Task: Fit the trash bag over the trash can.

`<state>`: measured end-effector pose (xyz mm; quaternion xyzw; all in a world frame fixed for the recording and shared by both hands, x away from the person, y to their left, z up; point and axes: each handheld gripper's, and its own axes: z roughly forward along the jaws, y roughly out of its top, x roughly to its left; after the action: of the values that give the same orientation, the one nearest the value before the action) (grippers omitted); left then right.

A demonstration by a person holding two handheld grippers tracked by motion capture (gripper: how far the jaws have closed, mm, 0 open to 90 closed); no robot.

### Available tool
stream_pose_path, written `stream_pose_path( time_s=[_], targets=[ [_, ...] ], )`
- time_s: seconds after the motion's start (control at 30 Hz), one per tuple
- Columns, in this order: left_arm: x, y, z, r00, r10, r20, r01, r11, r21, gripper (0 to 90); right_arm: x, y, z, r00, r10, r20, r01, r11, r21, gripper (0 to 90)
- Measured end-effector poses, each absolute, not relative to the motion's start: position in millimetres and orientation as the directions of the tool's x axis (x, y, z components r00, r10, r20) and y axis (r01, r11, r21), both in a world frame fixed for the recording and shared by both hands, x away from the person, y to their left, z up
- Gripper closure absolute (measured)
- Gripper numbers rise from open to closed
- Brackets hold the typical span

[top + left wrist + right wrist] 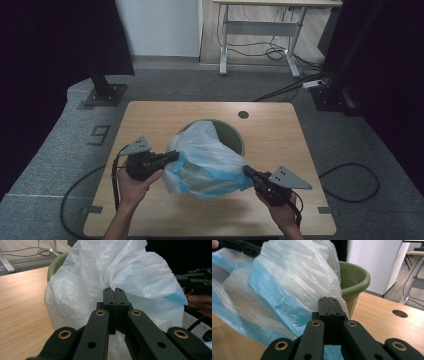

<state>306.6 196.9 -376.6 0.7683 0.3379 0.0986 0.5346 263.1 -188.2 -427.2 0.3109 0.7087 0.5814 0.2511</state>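
One translucent white-and-blue plastic bag [207, 162] lies draped over the near rim of one olive-green bin [237, 137], which stands at the middle of the wooden surface [150, 117]. The bag spills toward the person's edge, so most of it rests on the surface in front of the bin, not inside it.

The left tool [172, 156] meets the bag's left edge, and in the left gripper view its jaws stand pressed together with the film gathered right at their tips [114, 293], clenched on a fold of the bag. The right tool [248, 172] sits at the bag's lower right corner; in the right gripper view [329, 302] its jaws are likewise closed tight, with blue-tinted film running under and just past them. It appears to pinch the bag's edge, though the sheet is so thin that the nip itself is hard to see.

The relation that matters for the coming move: the bag stretches between the two tools, its long axis running left to right across the surface, while the bin's open mouth lies beyond it, away from the person. Both hands are about equally close to the bag; the left tool sits nearer the bin's rim. Judging from this, the mouth of the bag probably needs spreading and carrying forward over the rim.
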Motion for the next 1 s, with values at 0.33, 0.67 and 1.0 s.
stream_pose_path(
  time_s=[0.33, 0.67, 1.0],
  targets=[
    [308, 198, -368, 0.752, 0.632, -0.188, 0.394, -0.202, 0.897, 89.8, 273, -197, -392, -0.677, 0.736, 0.003, 0.096, 0.085, 0.992, 89.1],
    [318, 204, -361, 0.749, 0.631, -0.203, 0.401, -0.187, 0.897, 89.8, 306, -196, -374, -0.692, 0.721, 0.001, 0.109, 0.103, 0.989, 89.1],
    [335, 205, -359, 0.735, 0.642, -0.218, 0.426, -0.187, 0.885, 89.8, 320, -194, -373, -0.690, 0.724, 0.004, 0.124, 0.113, 0.986, 89.0]
  ],
)
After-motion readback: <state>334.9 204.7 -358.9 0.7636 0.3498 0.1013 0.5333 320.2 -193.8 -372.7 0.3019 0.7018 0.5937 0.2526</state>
